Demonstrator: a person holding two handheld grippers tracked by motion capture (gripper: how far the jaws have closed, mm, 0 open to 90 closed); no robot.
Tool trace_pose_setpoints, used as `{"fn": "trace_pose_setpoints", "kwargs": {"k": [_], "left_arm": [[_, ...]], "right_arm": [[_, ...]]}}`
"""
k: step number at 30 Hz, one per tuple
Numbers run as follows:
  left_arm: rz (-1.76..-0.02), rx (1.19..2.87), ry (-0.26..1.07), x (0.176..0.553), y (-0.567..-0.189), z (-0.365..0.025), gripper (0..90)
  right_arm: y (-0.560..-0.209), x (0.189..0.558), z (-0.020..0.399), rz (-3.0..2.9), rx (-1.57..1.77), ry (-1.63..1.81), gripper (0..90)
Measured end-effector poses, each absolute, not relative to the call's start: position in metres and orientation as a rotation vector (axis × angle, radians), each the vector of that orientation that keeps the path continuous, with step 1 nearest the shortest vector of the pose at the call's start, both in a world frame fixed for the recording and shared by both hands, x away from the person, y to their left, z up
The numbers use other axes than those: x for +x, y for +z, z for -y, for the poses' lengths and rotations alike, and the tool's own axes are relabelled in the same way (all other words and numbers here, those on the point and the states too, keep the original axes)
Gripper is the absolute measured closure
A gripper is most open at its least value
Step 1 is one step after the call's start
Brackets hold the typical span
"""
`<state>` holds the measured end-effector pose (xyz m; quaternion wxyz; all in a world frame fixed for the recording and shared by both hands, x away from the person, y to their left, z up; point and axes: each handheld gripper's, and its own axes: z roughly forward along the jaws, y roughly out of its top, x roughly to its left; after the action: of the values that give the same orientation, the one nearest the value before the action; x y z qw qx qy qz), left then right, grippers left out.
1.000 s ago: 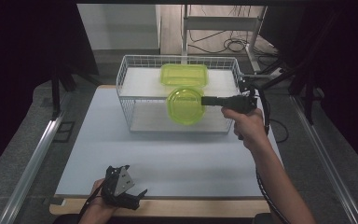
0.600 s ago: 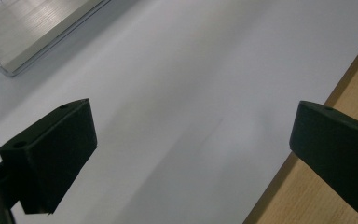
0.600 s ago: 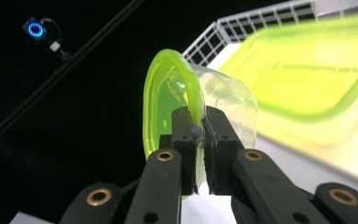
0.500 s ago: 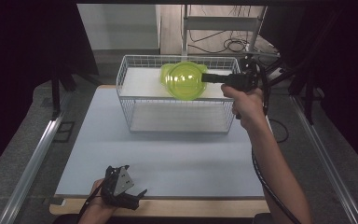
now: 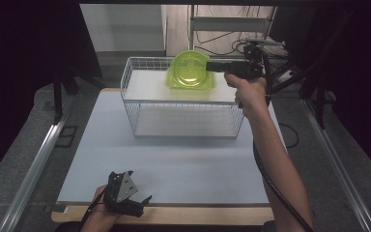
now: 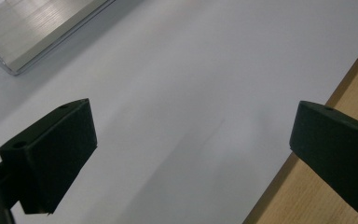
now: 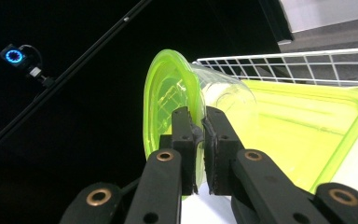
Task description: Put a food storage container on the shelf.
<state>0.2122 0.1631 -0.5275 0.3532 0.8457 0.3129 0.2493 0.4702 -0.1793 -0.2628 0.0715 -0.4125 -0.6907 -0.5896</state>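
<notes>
we hold a green bowl [image 5: 189, 71] by its rim in the right tool [image 5: 211, 66], whose jaws are pressed nearly together on the thin wall, as the right gripper view shows [image 7: 199, 140]. the bowl is tipped on edge, its round face toward us, above the upper shelf of the wire rack [image 5: 140, 104] and in front of a green tray [image 7: 303, 126] that lies flat there. the relation that matters: the bowl sits to the left of the tool, at the end of level jaws, with the tray just behind and below it, so we judge a lowering move would set it on or beside the tray. the left tool [image 5: 125, 193] rests wide open near the counter [image 5: 174, 159] front edge, well apart from the rack; the right hand is the nearer one.
</notes>
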Motion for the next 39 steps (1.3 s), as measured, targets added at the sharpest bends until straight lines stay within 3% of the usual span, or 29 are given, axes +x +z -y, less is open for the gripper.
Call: {"fn": "trace_pose_setpoints", "kwargs": {"k": [18, 39], "left_arm": [[-0.806, 2.202, 0.646, 0.212, -0.528, -0.163, 0.3], [-0.799, 2.213, 0.648, 0.212, -0.529, -0.162, 0.3]], "right_arm": [[-0.262, 0.487, 0.173, 2.117, -1.311, -1.72, 83.3], [-0.254, 0.495, 0.155, 2.319, -1.508, -1.638, 73.7]]}}
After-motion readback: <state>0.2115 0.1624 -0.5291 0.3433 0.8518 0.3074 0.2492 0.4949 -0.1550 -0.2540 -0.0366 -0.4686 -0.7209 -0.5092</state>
